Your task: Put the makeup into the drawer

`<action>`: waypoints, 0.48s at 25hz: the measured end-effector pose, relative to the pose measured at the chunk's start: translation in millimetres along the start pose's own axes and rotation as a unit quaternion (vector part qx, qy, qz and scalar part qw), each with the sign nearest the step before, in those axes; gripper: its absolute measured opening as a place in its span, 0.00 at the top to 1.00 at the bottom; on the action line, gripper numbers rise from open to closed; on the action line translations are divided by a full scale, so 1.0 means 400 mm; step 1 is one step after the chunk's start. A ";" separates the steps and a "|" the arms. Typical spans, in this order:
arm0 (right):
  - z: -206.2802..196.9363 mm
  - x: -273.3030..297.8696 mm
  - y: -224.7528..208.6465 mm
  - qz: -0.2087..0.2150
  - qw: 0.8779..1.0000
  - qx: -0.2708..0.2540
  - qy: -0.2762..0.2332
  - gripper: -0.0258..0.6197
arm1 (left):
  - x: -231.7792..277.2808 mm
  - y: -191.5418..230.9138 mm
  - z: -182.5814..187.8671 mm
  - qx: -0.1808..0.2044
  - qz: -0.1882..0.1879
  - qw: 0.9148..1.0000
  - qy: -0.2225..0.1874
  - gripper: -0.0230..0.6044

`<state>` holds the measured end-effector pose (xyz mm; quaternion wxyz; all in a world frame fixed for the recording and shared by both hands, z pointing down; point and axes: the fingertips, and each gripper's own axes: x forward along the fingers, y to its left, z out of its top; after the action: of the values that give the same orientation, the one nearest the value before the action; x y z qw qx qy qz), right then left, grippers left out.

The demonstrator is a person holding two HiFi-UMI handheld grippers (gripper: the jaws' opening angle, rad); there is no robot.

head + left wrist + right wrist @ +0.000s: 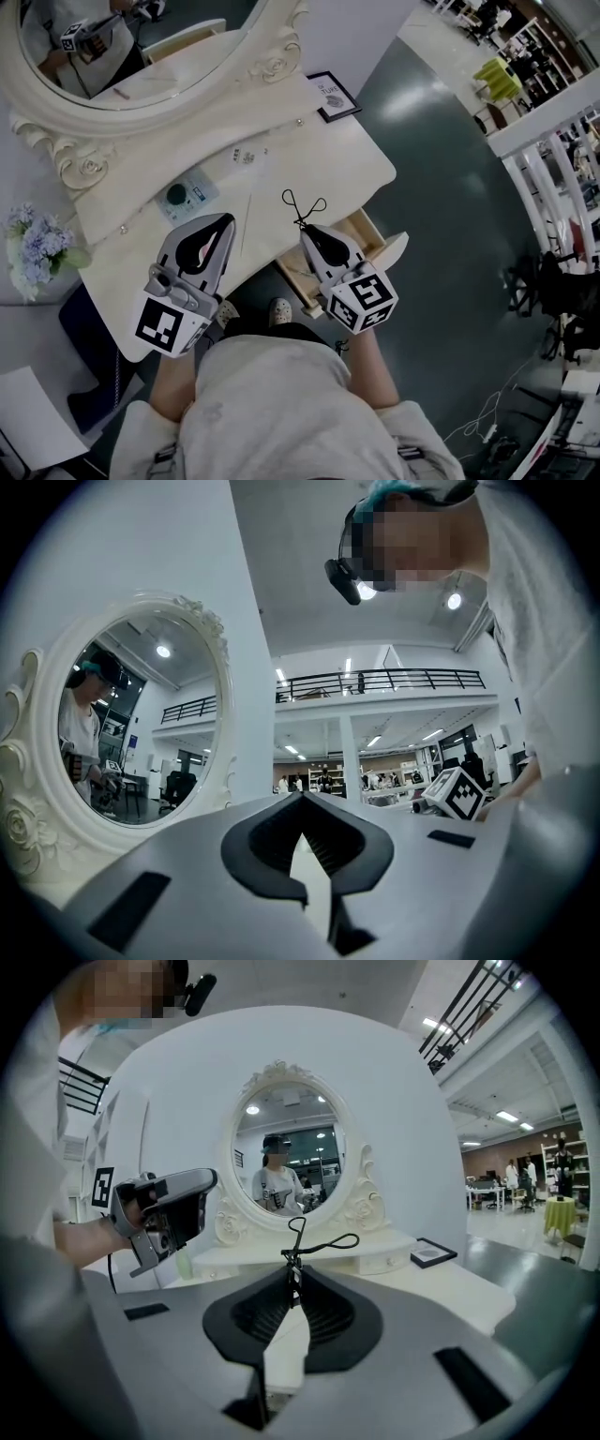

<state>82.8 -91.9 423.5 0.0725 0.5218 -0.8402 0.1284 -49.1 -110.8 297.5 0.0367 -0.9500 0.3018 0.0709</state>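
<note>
Right gripper [307,228] is held in front of the person's body at the table's [309,150] front edge, pointing toward the mirror [112,56] and tipped slightly down. Its fingers are clenched on a black eyelash curler [302,206], whose loop handles stick out past the tips. The curler hangs over the table edge, just beside the open drawer [367,232] and not in it. Left gripper [225,220] is held alongside, about level, fingers closed together at the tips with nothing in them.
</note>
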 end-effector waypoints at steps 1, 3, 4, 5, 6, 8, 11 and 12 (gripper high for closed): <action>-0.004 -0.010 -0.011 -0.007 1.000 0.002 0.000 0.89 | 0.007 -0.007 -0.001 0.000 -0.004 1.000 0.000 0.95; -0.013 -0.030 -0.032 -0.020 1.000 0.007 0.001 0.89 | 0.021 -0.021 -0.005 -0.002 -0.013 1.000 0.002 0.94; -0.017 -0.040 -0.042 -0.026 1.000 0.010 0.002 0.89 | 0.027 -0.028 -0.007 -0.003 -0.018 1.000 0.004 0.95; -0.021 -0.050 -0.051 -0.032 0.999 0.012 0.002 0.89 | 0.031 -0.034 -0.011 -0.003 -0.022 1.000 0.008 0.95; -0.026 -0.059 -0.059 -0.038 0.999 0.014 0.004 0.89 | 0.033 -0.040 -0.018 -0.003 -0.027 1.000 0.014 0.95; -0.038 -0.075 -0.073 -0.048 0.999 0.015 0.006 0.89 | 0.041 -0.049 -0.022 -0.003 -0.033 0.999 0.014 0.95; -0.055 -0.094 -0.093 -0.060 0.998 0.018 0.012 0.89 | 0.056 -0.059 -0.014 -0.005 -0.036 0.999 0.003 0.95; -0.063 -0.099 -0.100 -0.065 0.998 0.020 0.016 0.89 | 0.059 -0.063 -0.014 -0.006 -0.037 0.999 0.003 0.95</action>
<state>136.0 -67.5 443.0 0.0838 0.5743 -0.8008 0.1481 -14.7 -104.3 300.0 0.0329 -0.9610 0.2658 0.0688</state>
